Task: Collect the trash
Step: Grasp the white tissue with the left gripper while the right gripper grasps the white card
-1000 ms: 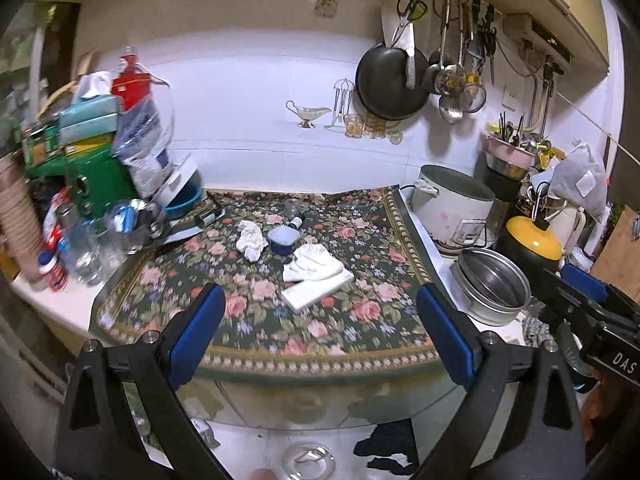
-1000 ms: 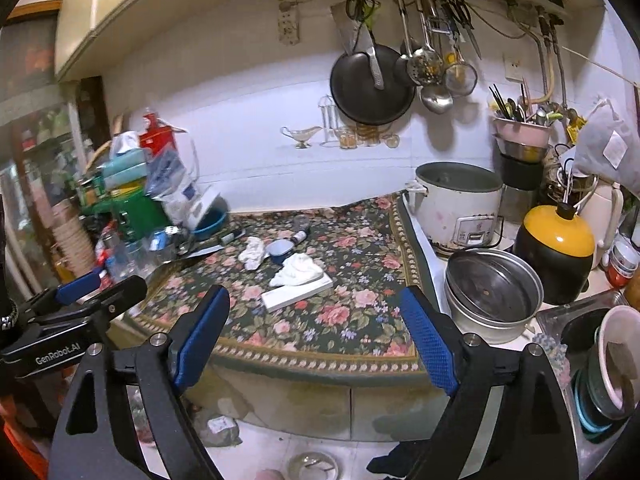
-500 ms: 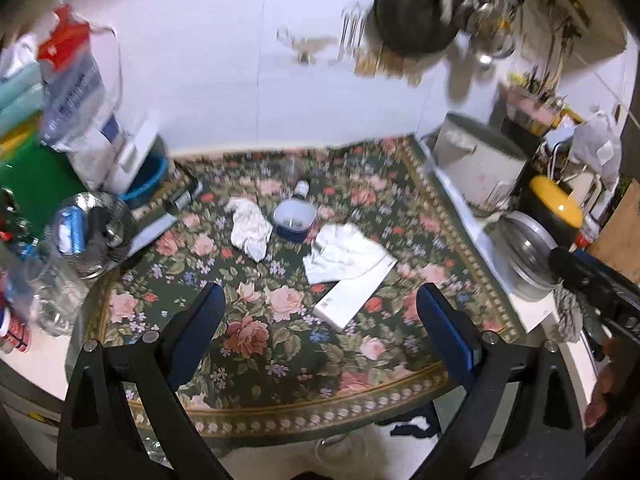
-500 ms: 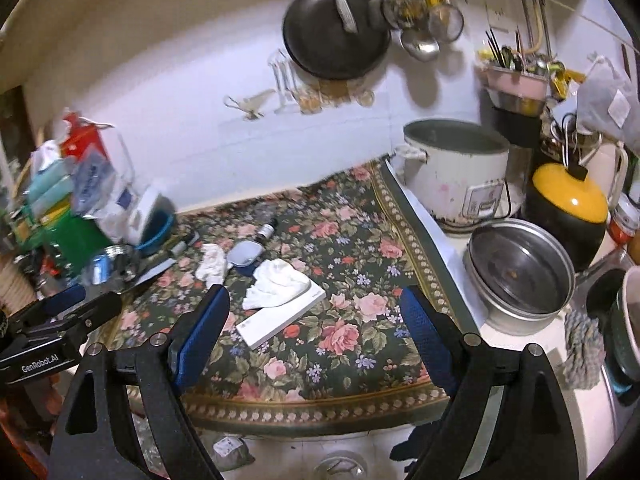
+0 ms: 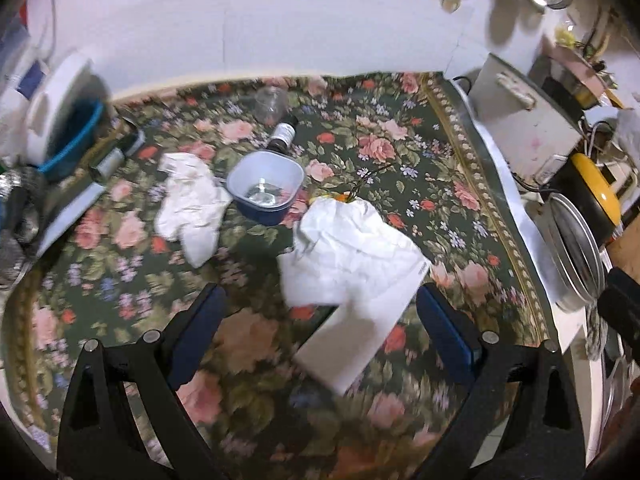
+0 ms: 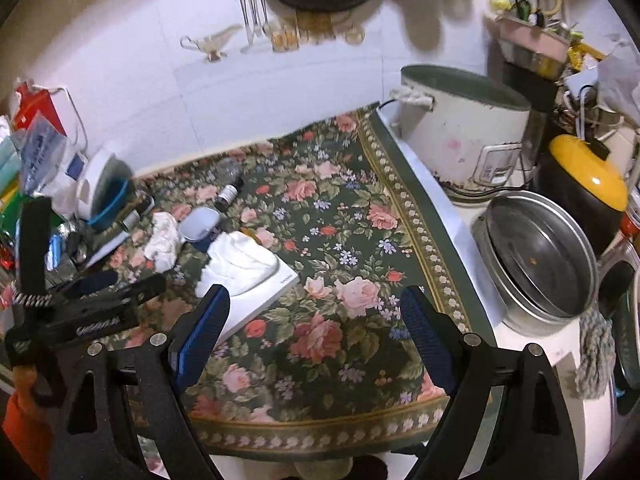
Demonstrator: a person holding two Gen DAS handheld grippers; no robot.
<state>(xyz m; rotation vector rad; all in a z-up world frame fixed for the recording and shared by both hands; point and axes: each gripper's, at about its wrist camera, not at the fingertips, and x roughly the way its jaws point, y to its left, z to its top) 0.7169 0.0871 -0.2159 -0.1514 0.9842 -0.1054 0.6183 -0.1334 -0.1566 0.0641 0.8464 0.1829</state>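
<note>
Both tongs have dropped closer to the flowered cloth since a second ago, so the hanging pans have slid nearly off the top of my views and the litter fills far more of them.

My left tongs [image 5: 320,320] stand wide apart with nothing between the blue pads. Just ahead of them, reaching back between the two fingers, lies a flat white rectangular box [image 5: 360,344], and a large crumpled white paper sheet [image 5: 344,248] is draped over its far end. Beyond that sheet, a little to the left, sits a small blue plastic tub [image 5: 266,184] with a shiny bottom. A second crumpled white tissue [image 5: 190,204] lies left of the tub, ahead of my left finger. Farther out, behind the tub, a small dark bottle with a white label [image 5: 282,136] lies on its side.

My right tongs [image 6: 314,320] are also spread wide and grip nothing. Under them is only the dark green rose-patterned cloth [image 6: 340,264] that covers the surface. The white box and its paper sit just ahead of my right tongs' left finger, and the left tongs show at that view's left edge, near the box.

Well to the right of both tongs, off the cloth, stand a white rice cooker [image 6: 464,136], an empty steel pot [image 6: 536,256] and a black jug with a yellow lid [image 6: 584,176].
</note>
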